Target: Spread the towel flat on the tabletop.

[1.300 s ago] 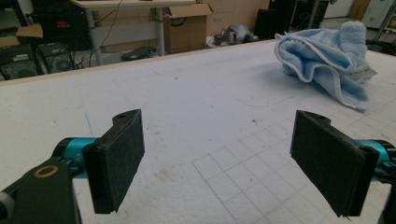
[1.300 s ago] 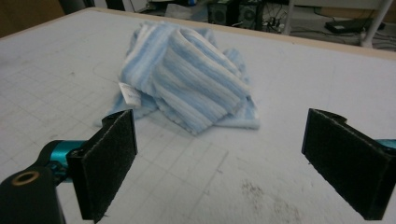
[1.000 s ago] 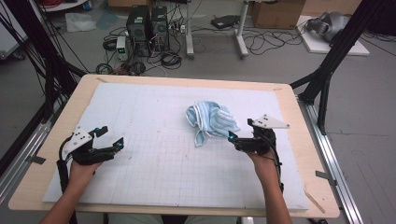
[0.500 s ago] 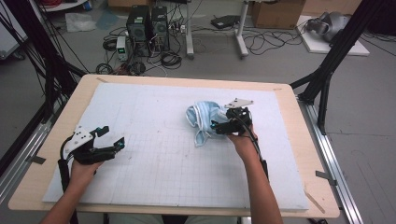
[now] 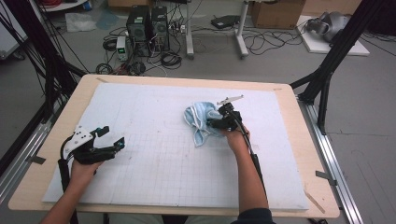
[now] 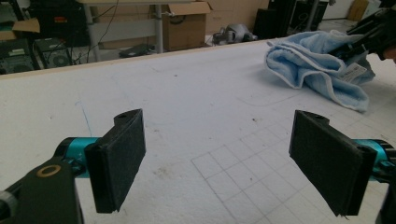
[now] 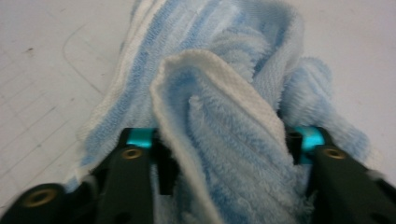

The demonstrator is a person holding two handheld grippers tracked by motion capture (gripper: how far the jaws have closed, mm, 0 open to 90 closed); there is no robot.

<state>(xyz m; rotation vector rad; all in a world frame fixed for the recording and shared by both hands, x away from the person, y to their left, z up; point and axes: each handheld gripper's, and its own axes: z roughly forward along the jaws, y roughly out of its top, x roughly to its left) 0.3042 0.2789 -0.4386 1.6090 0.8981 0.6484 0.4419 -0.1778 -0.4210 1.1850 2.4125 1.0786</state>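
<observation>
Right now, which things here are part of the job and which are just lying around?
Part of the job:
- blue towel, crumpled on the white mat
- right claw, a fold of towel between its jaws, which have just been closing
- left claw, open, waiting

Just lying about:
- computer towers
- cardboard box
- floor cables

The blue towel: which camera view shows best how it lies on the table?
The high view: the whole crumpled blue towel shows on the white mat. The left gripper view shows it far off, the right gripper view a close fold between the right gripper's jaws.
</observation>
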